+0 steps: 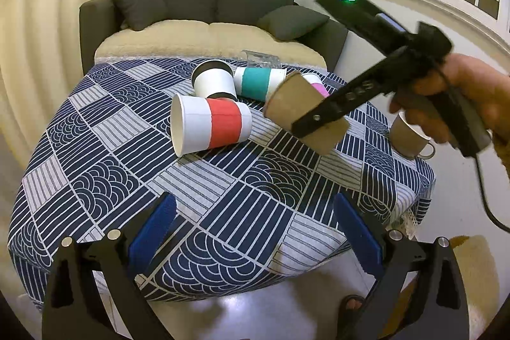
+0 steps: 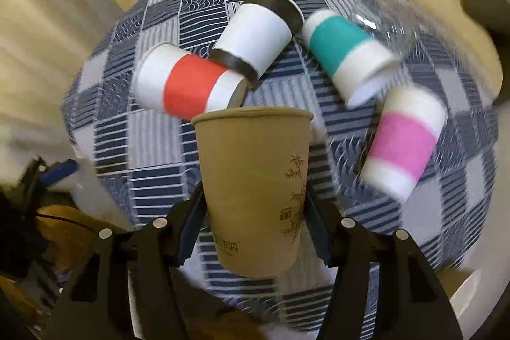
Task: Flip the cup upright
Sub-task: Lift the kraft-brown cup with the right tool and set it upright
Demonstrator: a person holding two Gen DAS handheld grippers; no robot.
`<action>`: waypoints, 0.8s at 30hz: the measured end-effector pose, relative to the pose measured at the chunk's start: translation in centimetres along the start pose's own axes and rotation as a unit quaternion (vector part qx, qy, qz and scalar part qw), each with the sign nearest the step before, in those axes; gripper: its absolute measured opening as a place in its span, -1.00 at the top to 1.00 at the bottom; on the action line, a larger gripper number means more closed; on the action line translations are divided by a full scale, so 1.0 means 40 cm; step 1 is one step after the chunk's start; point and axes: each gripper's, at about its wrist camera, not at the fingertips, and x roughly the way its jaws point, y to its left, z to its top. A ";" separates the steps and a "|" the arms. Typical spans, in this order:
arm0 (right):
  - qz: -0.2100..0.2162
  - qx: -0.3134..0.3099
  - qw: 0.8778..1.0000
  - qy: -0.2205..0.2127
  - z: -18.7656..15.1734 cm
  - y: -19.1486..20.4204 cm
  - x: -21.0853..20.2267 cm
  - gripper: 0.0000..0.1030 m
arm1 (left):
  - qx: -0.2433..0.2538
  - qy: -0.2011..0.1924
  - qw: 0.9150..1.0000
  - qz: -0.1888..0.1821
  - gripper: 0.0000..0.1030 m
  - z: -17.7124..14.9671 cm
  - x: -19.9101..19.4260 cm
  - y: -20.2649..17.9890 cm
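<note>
The right gripper (image 2: 255,212) is clamping the brown paper cup (image 2: 255,190) by its sides, carrying it tilted in the air above the tabletop (image 1: 223,212)'s right half; the turning step looks underway, and next it needs levelling and setting down. The left gripper (image 1: 255,231) is waiting wide open and empty at the near edge, where bare cloth is offering landing room.

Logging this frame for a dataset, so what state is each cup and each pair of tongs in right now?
brown paper cup: lifted, clamped in the right tongs
red-banded cup: on its side
black-rimmed white cup: on its side
teal-banded cup: on its side
pink-banded cup: on its side
clear plastic cup: on its side
left tongs: open, empty
</note>
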 end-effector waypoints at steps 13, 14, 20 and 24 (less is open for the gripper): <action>0.080 0.194 0.977 -0.042 -0.184 -0.056 0.024 -0.14 | 0.005 0.012 1.000 -0.003 -0.87 -0.025 -0.015 -0.006; 0.086 0.205 0.974 -0.044 -0.195 -0.057 0.031 -0.14 | 0.004 0.013 1.000 -0.002 -0.87 -0.026 -0.016 -0.005; 0.104 0.229 0.967 -0.045 -0.205 -0.047 0.055 -0.14 | 0.005 0.016 1.000 0.001 -0.87 -0.033 -0.017 -0.004; 0.103 0.233 0.966 -0.044 -0.200 -0.041 0.062 -0.15 | 0.006 0.019 1.000 0.002 -0.87 -0.035 -0.014 -0.005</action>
